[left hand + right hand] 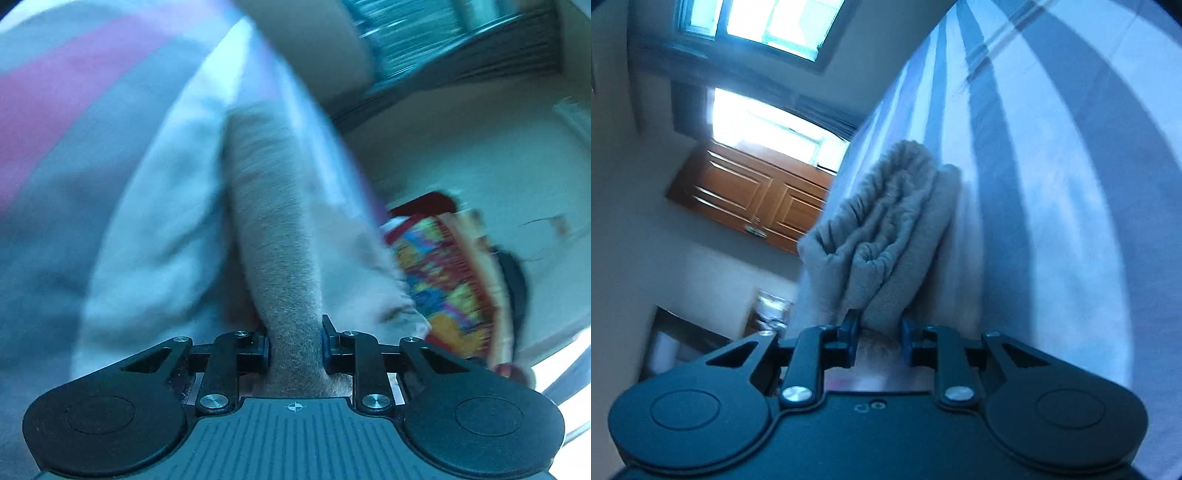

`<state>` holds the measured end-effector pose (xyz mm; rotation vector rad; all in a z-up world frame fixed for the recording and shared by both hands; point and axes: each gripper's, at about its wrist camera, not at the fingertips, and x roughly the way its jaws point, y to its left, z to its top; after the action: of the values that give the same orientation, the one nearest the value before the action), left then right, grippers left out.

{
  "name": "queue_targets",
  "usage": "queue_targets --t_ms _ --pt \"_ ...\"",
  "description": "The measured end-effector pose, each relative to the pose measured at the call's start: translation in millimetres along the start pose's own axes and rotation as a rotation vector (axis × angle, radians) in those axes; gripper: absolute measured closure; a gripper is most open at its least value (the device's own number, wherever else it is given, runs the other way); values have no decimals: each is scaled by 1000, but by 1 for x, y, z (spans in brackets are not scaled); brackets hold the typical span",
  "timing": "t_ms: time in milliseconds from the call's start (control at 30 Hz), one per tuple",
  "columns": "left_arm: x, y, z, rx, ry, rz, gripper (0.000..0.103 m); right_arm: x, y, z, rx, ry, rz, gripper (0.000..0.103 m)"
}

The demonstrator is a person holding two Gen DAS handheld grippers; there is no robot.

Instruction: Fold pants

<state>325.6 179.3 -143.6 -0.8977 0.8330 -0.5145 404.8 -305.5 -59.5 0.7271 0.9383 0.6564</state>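
Both grippers are clamping the grey fleece pants between closed jaws, the left gripper pinching a taut band running straight ahead, the right gripper pinching bunched folds above the striped bedsheet.

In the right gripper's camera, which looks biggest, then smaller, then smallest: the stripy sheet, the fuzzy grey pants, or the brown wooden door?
1. Stripy sheet, by far the biggest.
2. Grey pants and wooden door look alike; the pants are much nearer the camera, so I won't rank them.
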Motion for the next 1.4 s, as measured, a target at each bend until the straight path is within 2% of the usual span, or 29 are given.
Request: queue_targets --t_ms 67,133,200,233,300,367,467,600,767,833,900,933,1033,1133,1200,1267,1400 --pt "-1 8 -8 -34 -30 -5 74 12 -12 -6 7 58 -113 83" --pt "-5 6 -15 -28 -56 10 71 12 -21 -13 33 39 -104 83" --pt "-12 -1 -21 -9 -71 41 62 9 -23 -16 70 15 -101 81" --pt "-18 -7 -24 9 -81 73 59 7 -19 -18 64 9 -116 77" --pt "-32 -19 -32 50 -100 139 47 -1 -8 -26 40 -12 -160 71" --pt "-51 -39 -41 128 -141 252 41 -11 7 -38 -12 -31 -200 55" --pt "-80 -67 -63 230 -201 414 41 -31 37 -62 -142 -70 -270 36" --pt "-114 -114 -98 339 -272 500 41 -61 83 -103 -258 -127 -319 25" --pt "-148 -171 -154 442 -311 487 41 -83 132 -153 -321 -185 -326 19" --pt "-155 -195 -175 484 -311 488 37 -91 151 -174 -353 -213 -345 17" --pt "-170 -213 -195 507 -337 486 13 -99 170 -191 -407 -244 -383 13" --pt "-177 -224 -206 521 -358 488 10 -100 180 -200 -430 -260 -408 10" --pt "-194 -252 -236 594 -384 488 8 -105 203 -224 -488 -285 -478 1" --pt "-206 -267 -253 612 -390 498 8 -109 225 -248 -564 -349 -591 1" --pt "-216 -276 -266 602 -399 472 8 -109 238 -264 -634 -407 -670 1" --pt "-219 -285 -278 622 -405 467 7 -109 246 -275 -673 -439 -688 1" --pt "-220 -300 -298 689 -423 470 6 -111 250 -290 -677 -470 -659 1"
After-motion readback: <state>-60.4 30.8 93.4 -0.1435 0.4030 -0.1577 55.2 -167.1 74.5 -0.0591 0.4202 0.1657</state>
